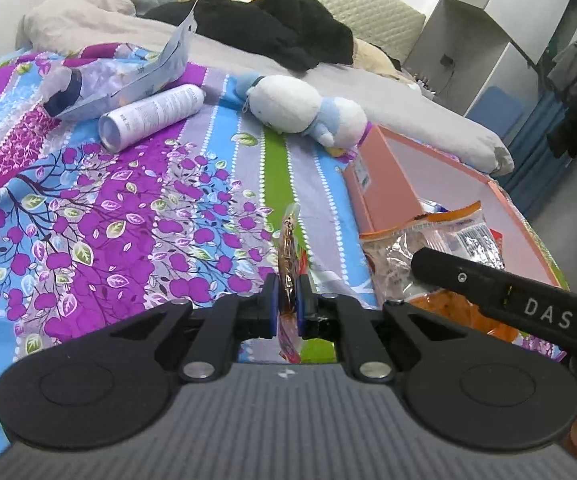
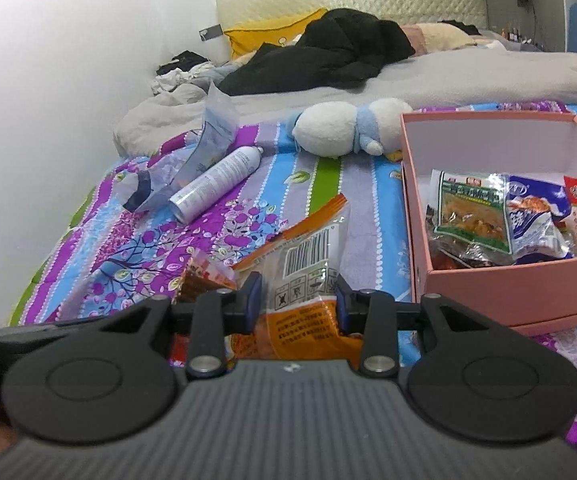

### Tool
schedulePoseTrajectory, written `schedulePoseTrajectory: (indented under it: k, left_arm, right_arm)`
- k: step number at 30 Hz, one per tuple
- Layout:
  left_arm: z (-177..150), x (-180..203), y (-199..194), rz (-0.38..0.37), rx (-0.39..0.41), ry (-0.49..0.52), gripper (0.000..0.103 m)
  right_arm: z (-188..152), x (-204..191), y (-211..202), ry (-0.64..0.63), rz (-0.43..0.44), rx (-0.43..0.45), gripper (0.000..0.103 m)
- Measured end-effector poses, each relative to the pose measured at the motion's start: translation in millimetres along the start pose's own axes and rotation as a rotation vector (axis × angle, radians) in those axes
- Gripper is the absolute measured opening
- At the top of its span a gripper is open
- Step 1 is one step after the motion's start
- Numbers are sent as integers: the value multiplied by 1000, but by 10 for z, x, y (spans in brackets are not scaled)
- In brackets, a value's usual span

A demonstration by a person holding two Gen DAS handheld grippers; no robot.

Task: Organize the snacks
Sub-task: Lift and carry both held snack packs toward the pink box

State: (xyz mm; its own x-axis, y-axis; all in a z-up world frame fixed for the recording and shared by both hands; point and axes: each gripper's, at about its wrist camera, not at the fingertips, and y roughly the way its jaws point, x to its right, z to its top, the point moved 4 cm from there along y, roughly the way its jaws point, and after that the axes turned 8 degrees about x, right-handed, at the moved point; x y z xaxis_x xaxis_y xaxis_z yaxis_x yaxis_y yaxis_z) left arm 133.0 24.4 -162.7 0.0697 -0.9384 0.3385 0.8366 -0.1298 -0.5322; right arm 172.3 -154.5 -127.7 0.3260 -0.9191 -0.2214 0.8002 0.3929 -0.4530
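I am gripping one snack in each hand: the left gripper has its jaws pinched shut on a thin packet held edge-on, its long axis pointing away from the jaws, while the right gripper is clamping an orange bag across its width. The pink box is sitting on the bed ahead and to the right of both, nearer the right hand. At least four packets are lying inside it already. One spray can and one plush toy are lying beyond.
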Motion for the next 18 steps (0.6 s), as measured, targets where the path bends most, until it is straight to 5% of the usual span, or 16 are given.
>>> schedulePoseTrajectory:
  k: [18]
  left_arm:
    - [279, 935, -387, -162, 60, 76, 10]
  right_arm:
    - [266, 468, -743, 32, -122, 108, 39]
